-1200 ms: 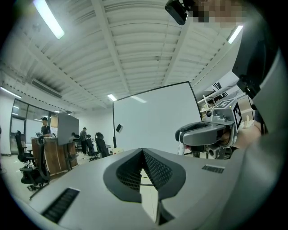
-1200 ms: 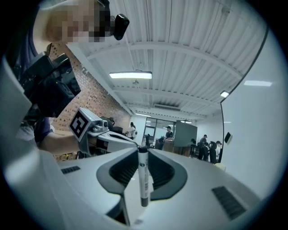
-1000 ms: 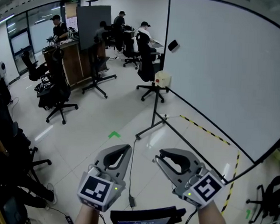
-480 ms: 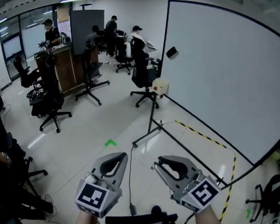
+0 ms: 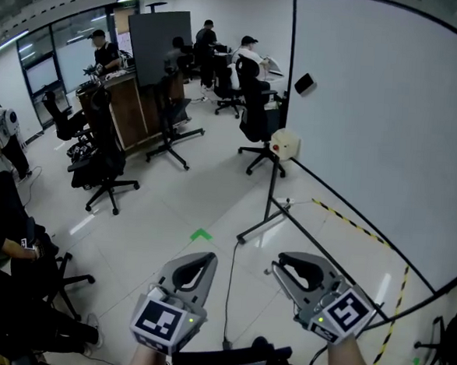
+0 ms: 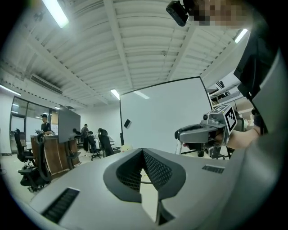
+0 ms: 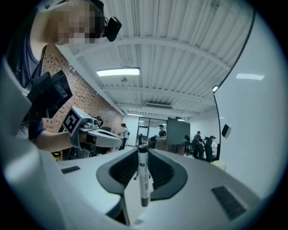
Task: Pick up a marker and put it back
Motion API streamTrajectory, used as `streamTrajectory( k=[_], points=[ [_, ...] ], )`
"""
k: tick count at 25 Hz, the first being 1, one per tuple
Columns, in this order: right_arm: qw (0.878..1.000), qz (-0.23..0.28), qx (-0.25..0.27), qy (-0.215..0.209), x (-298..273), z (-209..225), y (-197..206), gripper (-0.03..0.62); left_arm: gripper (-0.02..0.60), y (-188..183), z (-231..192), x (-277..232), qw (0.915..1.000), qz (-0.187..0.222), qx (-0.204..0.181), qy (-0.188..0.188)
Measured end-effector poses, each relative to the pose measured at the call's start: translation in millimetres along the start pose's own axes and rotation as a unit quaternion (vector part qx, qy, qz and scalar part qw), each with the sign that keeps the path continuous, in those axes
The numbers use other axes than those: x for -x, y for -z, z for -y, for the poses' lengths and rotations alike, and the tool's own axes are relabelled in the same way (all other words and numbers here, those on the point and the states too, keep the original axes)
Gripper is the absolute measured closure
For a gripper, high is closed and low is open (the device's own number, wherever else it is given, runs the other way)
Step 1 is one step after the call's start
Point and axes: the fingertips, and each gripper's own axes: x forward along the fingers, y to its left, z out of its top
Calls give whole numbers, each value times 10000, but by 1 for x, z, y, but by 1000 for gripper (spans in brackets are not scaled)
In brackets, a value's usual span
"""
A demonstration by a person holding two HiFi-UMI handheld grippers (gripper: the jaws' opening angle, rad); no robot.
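Office floor; large white whiteboard (image 5: 372, 133) at frame right, shifted rightward as we move. Right gripper (image 7: 142, 155) clamps our white, dark-tipped marker (image 7: 143, 177) upright; left gripper (image 6: 142, 152) closed, empty. Return pending.

This is looking like an open-plan office doubling as a lab. Well ahead of the left tool (image 5: 206, 258), people (image 5: 105, 52) are sitting and standing at a wooden desk (image 5: 128, 104), and black swivel chairs (image 5: 104, 169) are standing about on a glossy pale tiled floor (image 5: 164, 212). Beyond them, a dark partition board (image 5: 156, 44) and glass-walled rooms (image 5: 37, 67) are closing off the far end. Ahead and to the right of the right tool (image 5: 281, 266), a large whiteboard (image 5: 388, 134) is standing on a metal stand, with yellow-and-black hazard tape (image 5: 343, 217) running along the floor beneath it. Strip lights (image 6: 56, 13) are shining from a ribbed white ceiling (image 6: 135, 49) above both tools.
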Motion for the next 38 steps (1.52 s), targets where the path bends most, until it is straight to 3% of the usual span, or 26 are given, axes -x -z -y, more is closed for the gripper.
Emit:
streamTrajectory(
  k=[10, 20, 27, 38],
  points=[
    [9989, 143, -3, -452, -7, 108, 4, 505, 581, -15, 3, -110, 9994, -82, -68, -320],
    [9986, 175, -82, -500, -29, 160, 13, 505, 581, -17, -27, -169, 9992, -109, -122, -358],
    [9996, 7, 71, -260, -91, 167, 24, 505, 581, 2, -90, -187, 9998, -47, -12, -170],
    [9995, 48, 237, 201, -244, 154, 3, 505, 581, 13, -233, -193, 9989, -42, 15, 456]
  ],
)
